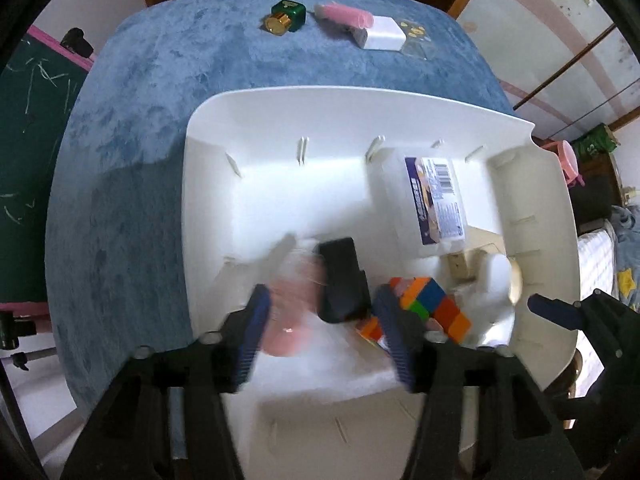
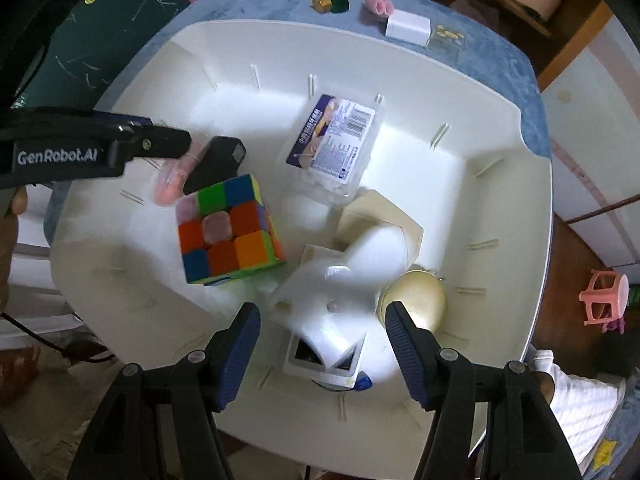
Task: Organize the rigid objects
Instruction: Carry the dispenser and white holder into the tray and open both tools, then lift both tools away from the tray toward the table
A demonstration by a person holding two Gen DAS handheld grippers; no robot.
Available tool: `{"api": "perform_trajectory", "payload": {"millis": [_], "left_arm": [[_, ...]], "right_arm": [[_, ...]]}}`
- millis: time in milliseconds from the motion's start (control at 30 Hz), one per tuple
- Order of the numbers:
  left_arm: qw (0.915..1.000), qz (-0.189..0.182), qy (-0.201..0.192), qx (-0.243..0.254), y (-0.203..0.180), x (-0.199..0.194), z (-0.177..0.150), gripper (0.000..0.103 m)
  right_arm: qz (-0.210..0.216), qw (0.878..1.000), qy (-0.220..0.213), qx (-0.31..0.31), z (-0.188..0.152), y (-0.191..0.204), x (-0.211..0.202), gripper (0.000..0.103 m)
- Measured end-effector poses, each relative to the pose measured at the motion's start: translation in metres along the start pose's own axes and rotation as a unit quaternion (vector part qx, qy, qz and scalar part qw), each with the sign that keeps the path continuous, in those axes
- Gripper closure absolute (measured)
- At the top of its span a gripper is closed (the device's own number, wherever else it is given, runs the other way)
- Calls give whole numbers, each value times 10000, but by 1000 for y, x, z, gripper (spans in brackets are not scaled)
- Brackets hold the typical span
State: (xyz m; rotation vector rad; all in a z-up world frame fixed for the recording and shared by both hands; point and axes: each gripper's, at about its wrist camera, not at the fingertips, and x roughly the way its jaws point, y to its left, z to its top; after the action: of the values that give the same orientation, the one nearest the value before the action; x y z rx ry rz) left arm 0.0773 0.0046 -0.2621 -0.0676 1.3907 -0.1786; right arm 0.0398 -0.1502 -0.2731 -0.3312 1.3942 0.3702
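A white bin (image 1: 208, 200) (image 2: 500, 168) sits on a blue table. In it lie a colour cube (image 1: 432, 304) (image 2: 228, 228), a black block (image 1: 340, 280) (image 2: 218, 162), a blurred pink object (image 1: 288, 312) (image 2: 172, 180), a clear labelled box (image 1: 436, 196) (image 2: 336, 140), white pieces (image 2: 340, 292) and a cream round thing (image 2: 416, 300). My left gripper (image 1: 320, 328) (image 2: 176, 148) is open over the pink object and black block. My right gripper (image 2: 322, 340) is open above the white pieces; one of its fingertips (image 1: 552, 312) shows in the left wrist view.
On the blue table (image 1: 140, 140) behind the bin lie a green bottle with gold cap (image 1: 286, 16) (image 2: 330, 0), a pink roll (image 1: 344, 14) (image 2: 378, 6), a white box (image 1: 382, 34) (image 2: 408, 26) and a small clear packet (image 2: 446, 38). A green chalkboard (image 1: 28, 160) stands left.
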Motion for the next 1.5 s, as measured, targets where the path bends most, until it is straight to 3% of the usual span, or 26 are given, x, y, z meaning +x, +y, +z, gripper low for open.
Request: {"api": "perform_trajectory", "payload": {"millis": [67,833,1200,1500], "left_arm": [[10000,34,-33,-52,1,-2,-1,27],[9988,30,-432,247,-15,-43,9,27],[9978,-108,-524,401,-20,-54,37,27],[9957,-93,-637,660,-18,-62,77,27]], "right_arm": [[64,9999,-82,46,0,-2,-6,37],[377,9955,-562,664,12,-28,-38,36],[455,9918,-593,1035,28,-46,-44,36],[211,9904,-729,1152,61,-65,-58,36]]}}
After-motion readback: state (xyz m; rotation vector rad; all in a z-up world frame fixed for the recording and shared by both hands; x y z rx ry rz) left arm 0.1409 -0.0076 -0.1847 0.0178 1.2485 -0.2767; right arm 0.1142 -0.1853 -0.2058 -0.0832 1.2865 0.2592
